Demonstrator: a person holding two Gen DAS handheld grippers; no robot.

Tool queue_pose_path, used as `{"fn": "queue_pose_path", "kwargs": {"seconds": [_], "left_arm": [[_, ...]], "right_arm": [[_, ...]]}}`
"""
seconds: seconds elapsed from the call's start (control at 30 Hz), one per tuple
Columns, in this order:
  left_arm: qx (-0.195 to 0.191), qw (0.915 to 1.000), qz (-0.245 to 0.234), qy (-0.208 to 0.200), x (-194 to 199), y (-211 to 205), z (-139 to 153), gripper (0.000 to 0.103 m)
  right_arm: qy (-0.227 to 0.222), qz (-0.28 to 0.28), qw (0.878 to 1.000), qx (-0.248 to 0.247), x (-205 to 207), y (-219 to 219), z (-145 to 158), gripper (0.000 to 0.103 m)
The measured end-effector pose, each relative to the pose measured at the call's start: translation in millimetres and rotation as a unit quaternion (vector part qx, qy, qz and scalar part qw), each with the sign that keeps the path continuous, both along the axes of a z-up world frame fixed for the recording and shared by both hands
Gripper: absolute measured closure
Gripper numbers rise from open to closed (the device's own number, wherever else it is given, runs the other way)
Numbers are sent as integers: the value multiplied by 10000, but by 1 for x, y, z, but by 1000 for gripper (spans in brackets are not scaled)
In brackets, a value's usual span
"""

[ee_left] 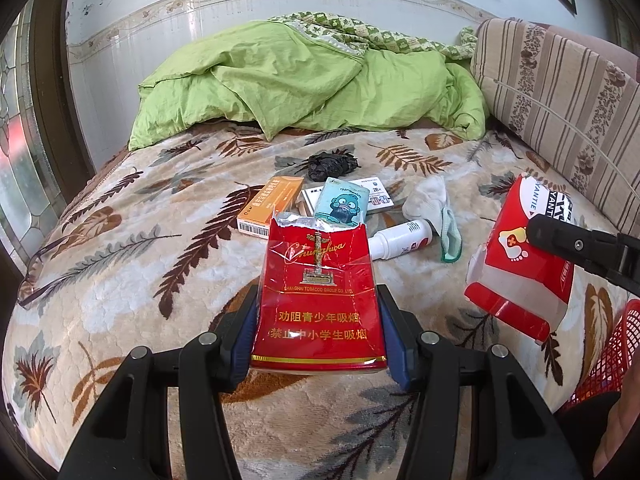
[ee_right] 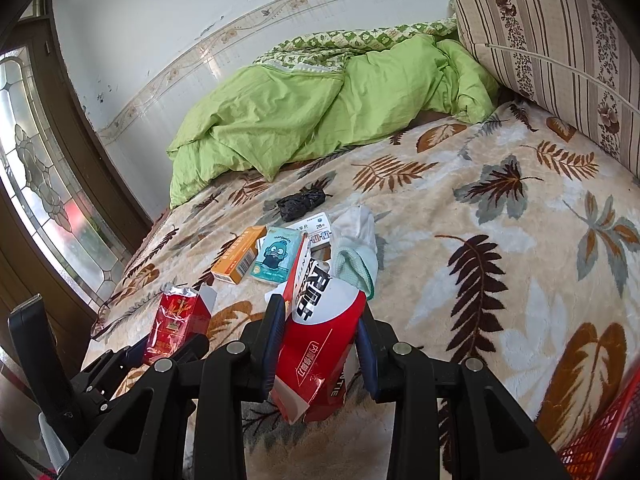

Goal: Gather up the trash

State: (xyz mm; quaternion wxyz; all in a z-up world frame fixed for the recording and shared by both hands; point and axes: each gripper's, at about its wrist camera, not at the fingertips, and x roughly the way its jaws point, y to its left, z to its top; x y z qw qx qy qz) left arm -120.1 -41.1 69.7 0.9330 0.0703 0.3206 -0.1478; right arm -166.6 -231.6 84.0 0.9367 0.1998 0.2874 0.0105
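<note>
Now left gripper clamps cigarette pack; right gripper clamps red carton.

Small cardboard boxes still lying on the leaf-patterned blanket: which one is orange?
The orange carton with a barcode, leftmost of the group, beside the blue cartoon-printed packet. The flat box behind them is white.

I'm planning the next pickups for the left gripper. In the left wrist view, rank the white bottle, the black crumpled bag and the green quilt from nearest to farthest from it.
1. White bottle: lying just past the red cigarette pack that the left gripper holds, slightly right.
2. Black crumpled bag: mid-bed, behind the boxes.
3. Green quilt: heaped at the far end, against the wall.
</note>
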Motion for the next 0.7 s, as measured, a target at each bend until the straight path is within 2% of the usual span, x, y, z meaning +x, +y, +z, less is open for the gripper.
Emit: {"fn": "queue_pose_path", "kwargs": {"seconds": [0.7], "left_arm": [[23, 10000, -39, 7, -3, -3, -1, 50]], "right_arm": [[0, -1, 10000, 13, 0, -2, 0, 67]]}}
